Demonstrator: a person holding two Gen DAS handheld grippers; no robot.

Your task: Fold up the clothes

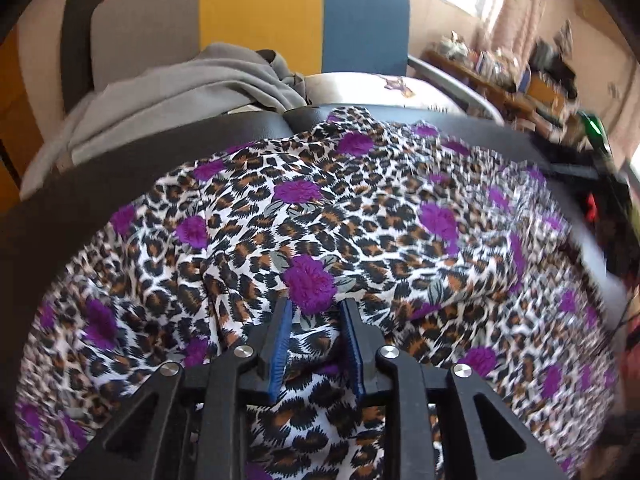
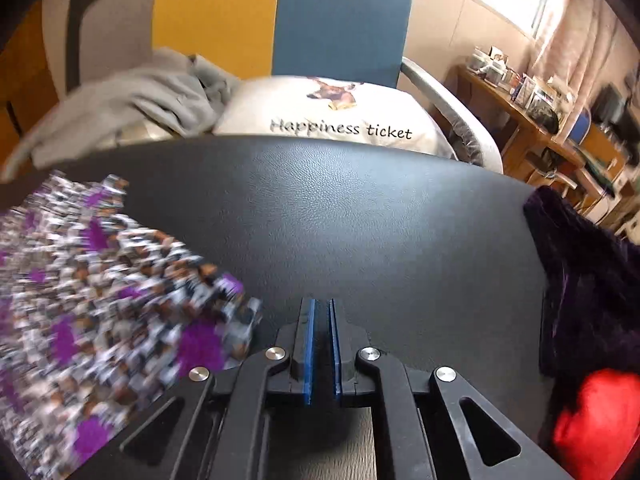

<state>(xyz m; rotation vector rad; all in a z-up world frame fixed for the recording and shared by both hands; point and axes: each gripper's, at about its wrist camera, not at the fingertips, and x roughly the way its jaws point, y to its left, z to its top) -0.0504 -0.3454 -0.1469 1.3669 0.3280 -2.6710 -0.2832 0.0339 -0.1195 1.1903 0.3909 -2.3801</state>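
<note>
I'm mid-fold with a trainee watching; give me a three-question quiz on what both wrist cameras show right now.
1. True or false: the left gripper hangs above bare table.
2. What lies nearest the right gripper? A) the leopard-print fabric with purple flowers B) the black leather-look tabletop C) the dark purple fuzzy cloth
3. Fill in: behind the table, the white cushion reads "Happiness ____".

Key
1. False: its parted fingers have the leopard-print fabric under and between them.
2. B: its fingers are nearly together, with nothing between them, over bare tabletop.
3. ticket
</note>
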